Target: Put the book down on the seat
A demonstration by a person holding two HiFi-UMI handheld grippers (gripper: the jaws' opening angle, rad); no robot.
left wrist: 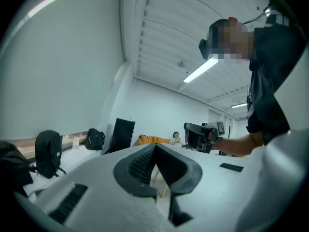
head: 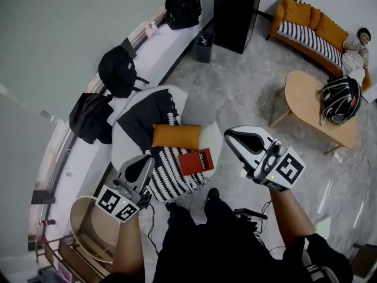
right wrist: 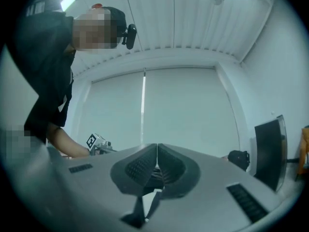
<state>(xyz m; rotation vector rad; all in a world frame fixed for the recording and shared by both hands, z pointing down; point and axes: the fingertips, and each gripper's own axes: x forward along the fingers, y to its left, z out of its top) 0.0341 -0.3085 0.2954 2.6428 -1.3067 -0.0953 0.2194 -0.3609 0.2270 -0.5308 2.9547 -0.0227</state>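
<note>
**Desk:** Where is the book?

**Photographer:** The thin red book (head: 196, 161) lies flat on the round black-and-white patterned seat (head: 154, 108), at its front edge. It sits just beside an orange rectangular cushion (head: 177, 136). White lettering runs across the cover, too small to read.

**Desk:** And the tools?

**Photographer:** The left tool (head: 143, 163) and the right tool (head: 232, 135) are both held up in front of the person, clear of the book. Each has its jaws pressed together with nothing between them. Each also carries a cube printed with black-and-white square markers.

**Desk:** Anything else in frame?

**Photographer:** A black-and-white helmet (head: 340, 99) rests on a pale wooden oval bench (head: 301, 96), well apart from the seat.
</note>
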